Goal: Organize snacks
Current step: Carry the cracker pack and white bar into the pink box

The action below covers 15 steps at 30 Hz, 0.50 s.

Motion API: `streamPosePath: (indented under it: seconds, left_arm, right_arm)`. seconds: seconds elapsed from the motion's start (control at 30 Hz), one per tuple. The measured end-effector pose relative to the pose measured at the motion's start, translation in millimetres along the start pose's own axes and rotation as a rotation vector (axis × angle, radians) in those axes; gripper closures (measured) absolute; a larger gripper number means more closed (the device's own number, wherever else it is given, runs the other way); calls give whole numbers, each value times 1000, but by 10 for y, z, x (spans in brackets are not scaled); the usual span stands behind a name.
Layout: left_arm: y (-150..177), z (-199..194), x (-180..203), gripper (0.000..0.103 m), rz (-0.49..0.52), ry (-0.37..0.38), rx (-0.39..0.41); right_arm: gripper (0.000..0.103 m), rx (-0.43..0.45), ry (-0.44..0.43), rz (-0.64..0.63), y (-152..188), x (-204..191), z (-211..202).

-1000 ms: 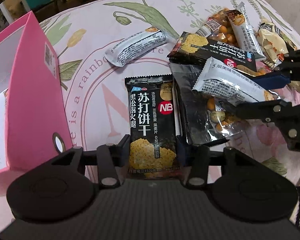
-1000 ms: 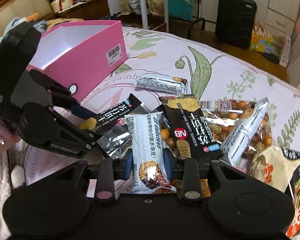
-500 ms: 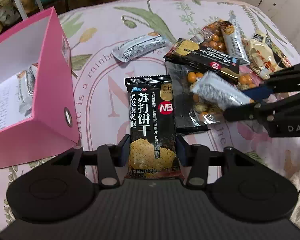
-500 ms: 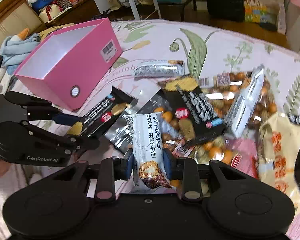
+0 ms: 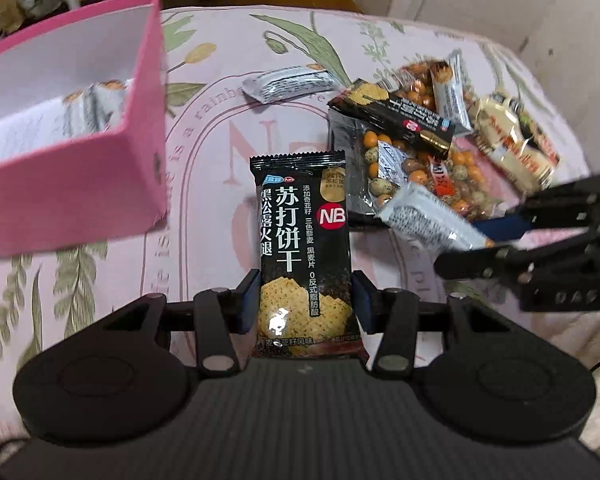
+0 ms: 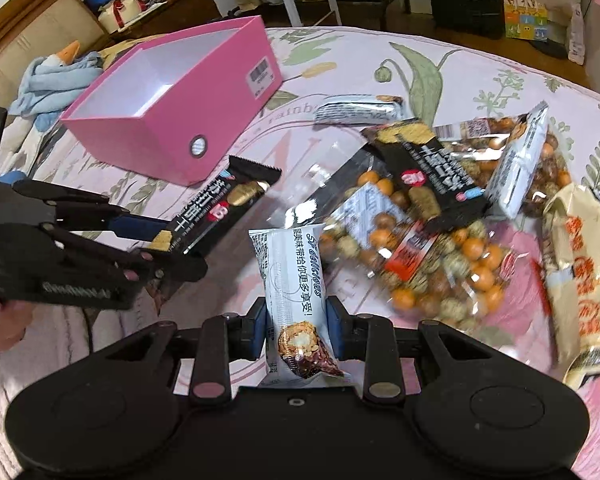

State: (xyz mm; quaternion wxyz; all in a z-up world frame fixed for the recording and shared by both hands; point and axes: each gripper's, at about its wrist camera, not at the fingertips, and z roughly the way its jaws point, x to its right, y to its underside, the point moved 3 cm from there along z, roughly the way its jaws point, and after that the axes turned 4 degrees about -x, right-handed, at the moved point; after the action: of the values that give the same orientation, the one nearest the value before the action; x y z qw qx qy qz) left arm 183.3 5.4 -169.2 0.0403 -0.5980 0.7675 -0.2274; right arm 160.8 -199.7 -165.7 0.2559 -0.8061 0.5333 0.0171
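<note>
Carry step: both grippers are loaded and lifted off the bed, headed for the pink box (image 6: 172, 120).

The left gripper (image 5: 304, 300) is clamped on a black cracker pack (image 5: 302, 236), held upright by its lower end, pads on both side edges. The right gripper (image 6: 296, 330) is clamped on a white bar (image 6: 294, 288), gripped near its bottom, the rest standing up out of the jaws. Both snacks hang clear of the floral bedspread (image 5: 204, 200).

The box sits to the left of the left gripper, open top, with one white bar (image 5: 94, 106) already lying inside. The rest of the pile is to the right, well apart from the box: a lone white bar (image 6: 360, 110), a second black cracker pack (image 6: 424, 168) lying on a clear bag of nuts (image 6: 440, 264), and a cream packet (image 6: 584, 280).

Judged next move: swing the left gripper over the box opening, clear the near wall, then open the jaws to drop the pack. The right gripper is farther from the box and probably has to wait or come in behind, since the two grippers are close and could bump.
</note>
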Motion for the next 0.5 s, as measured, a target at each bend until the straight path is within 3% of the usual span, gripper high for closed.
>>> streamPosePath:
  seconds: [0.23, 0.5]
  left_arm:
    - [185, -353, -50, 57, -48, 58, 58]
    - [320, -893, -293, 57, -128, 55, 149]
  right_arm:
    - [68, 61, -9, 0, 99, -228, -192]
    - [68, 159, -96, -7, 108, -649, -605]
